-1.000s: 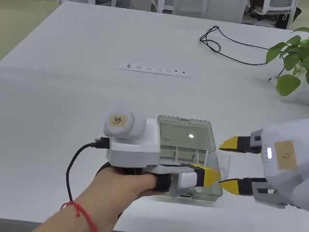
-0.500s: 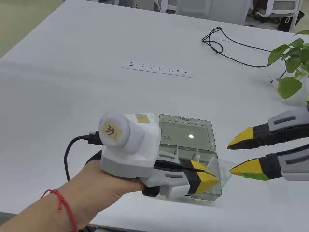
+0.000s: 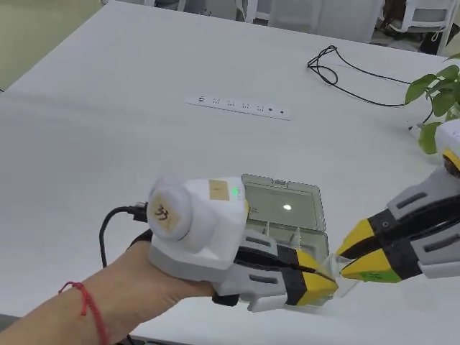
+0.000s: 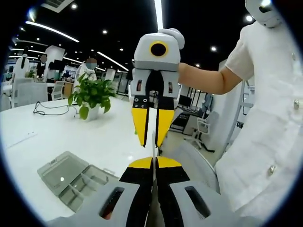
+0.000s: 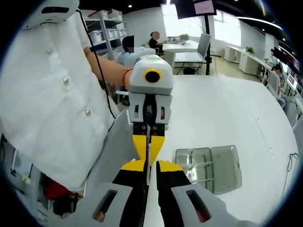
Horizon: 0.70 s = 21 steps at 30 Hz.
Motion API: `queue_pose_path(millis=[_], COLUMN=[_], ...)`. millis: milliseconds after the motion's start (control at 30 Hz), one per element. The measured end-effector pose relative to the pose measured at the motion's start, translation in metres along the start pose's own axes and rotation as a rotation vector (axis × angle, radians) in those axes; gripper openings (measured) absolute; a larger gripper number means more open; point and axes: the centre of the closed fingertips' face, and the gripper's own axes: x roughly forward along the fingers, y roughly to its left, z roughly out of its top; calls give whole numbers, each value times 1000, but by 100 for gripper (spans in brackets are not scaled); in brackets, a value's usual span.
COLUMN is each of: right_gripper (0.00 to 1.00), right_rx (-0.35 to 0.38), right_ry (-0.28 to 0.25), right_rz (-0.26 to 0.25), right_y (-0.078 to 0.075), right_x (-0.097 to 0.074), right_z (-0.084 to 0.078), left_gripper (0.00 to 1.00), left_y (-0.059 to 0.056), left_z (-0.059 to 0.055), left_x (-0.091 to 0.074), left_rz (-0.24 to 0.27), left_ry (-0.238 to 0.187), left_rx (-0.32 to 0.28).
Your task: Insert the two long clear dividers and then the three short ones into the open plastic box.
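Observation:
The open clear plastic box (image 3: pixel 284 208) lies on the white table, lid flat toward the far side; it also lies low in the left gripper view (image 4: pixel 71 177) and in the right gripper view (image 5: pixel 210 168). Just off its near right corner my two grippers meet tip to tip above the table. A small clear divider (image 3: pixel 332 267) spans between them, seen edge-on as a thin line (image 4: pixel 153 150). My left gripper (image 3: pixel 320 279) is shut on one end. My right gripper (image 3: pixel 341 261) is shut on the other end, and its jaws (image 5: pixel 147 166) pinch the thin plate.
A white power strip (image 3: pixel 241 106) lies across the middle of the table (image 3: pixel 108 108). A black cable (image 3: pixel 345 68) loops at the far right, beside a green plant (image 3: pixel 435 100). The table's near edge runs just under my grippers.
My right gripper, open a second ago, has swung in toward the left gripper's tips and shut on the divider. The left gripper has rolled and shifted slightly right.

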Motion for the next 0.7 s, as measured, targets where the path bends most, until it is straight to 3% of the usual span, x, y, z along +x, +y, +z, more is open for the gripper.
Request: queue_pose_path(millis=[333,700], right_gripper=[3,3], right_rx=[7,5], right_ry=[-8,-10], right_rz=[37,39], right_y=[5,4], right_x=[3,5], right_z=[0,0], left_gripper=[0,0], left_y=[2,2], left_z=[0,-2], left_x=[-2,-3], left_rz=[-6,4], left_ry=[-5,-2], left_rx=[14,20])
